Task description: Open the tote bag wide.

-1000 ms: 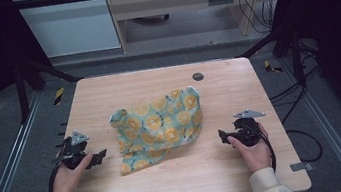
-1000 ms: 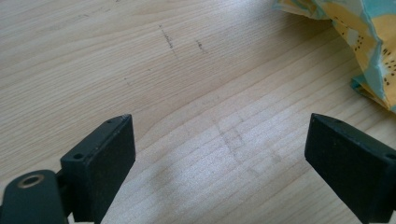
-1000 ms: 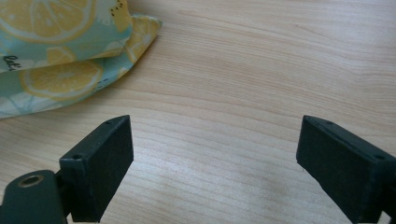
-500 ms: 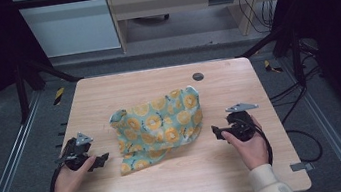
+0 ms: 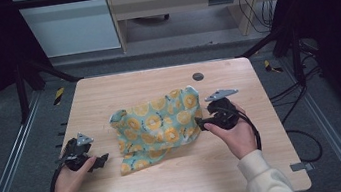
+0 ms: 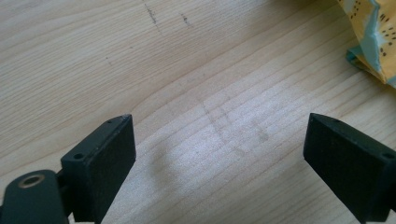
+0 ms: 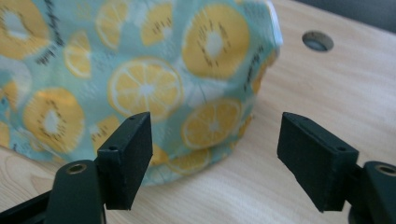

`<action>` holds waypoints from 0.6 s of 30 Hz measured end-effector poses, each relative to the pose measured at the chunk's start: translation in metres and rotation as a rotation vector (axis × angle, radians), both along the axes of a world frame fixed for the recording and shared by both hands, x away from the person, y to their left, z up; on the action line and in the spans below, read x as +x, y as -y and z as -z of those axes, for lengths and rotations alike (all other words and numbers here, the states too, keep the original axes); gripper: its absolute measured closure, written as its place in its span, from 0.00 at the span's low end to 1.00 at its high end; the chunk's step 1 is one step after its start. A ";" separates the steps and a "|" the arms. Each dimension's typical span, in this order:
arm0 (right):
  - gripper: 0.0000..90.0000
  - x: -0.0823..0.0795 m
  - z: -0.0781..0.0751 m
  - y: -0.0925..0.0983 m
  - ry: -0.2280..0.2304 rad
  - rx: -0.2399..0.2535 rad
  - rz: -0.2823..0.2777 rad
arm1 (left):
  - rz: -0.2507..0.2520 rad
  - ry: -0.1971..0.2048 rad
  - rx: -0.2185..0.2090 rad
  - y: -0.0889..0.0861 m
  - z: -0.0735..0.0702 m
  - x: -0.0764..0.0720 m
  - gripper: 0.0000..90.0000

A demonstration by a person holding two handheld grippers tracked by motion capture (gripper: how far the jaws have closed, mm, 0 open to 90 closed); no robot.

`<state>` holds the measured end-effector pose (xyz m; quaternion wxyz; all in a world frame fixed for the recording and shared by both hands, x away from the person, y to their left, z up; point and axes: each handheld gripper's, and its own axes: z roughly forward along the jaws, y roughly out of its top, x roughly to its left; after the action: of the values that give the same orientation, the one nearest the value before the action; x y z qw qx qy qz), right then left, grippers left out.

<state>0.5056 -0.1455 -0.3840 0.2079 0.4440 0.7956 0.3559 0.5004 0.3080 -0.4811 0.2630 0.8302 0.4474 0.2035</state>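
On the counter [image 5: 171, 187]: my lemon-print cloth [image 5: 158, 128], crumpled, mid-counter.
Left tool [image 5: 98, 161]: jaws wide apart over bare wood, beside the cloth.
Right tool [image 5: 201, 121]: jaws apart, just been closing, at the cloth's edge, gripping nothing.

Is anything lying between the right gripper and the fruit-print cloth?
Nothing visible. The right gripper has open jaws facing the cloth, with bare table in the gap. The table's small round hole sits off to the side.
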 end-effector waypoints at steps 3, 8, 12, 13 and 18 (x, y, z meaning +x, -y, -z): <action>0.31 0.004 -0.012 -0.008 0.011 -0.009 -0.021 | -0.003 0.002 0.002 0.000 0.000 0.000 0.10; 0.30 0.012 -0.031 -0.023 0.016 -0.023 -0.056 | -0.006 0.005 0.001 -0.002 -0.001 0.000 0.10; 0.28 0.019 -0.043 -0.034 0.023 -0.029 -0.074 | -0.005 0.005 0.001 -0.002 -0.002 0.000 0.10; 0.28 0.021 -0.046 -0.037 0.029 -0.032 -0.077 | -0.005 0.005 0.001 -0.002 -0.002 0.000 0.10; 0.27 0.028 -0.057 -0.046 0.037 -0.028 -0.084 | -0.004 0.005 0.001 -0.002 -0.001 0.000 0.10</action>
<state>0.5339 -0.1000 -0.3271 0.2138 0.4005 0.8145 0.3612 0.5008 0.3097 -0.4796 0.2633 0.8290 0.4483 0.2062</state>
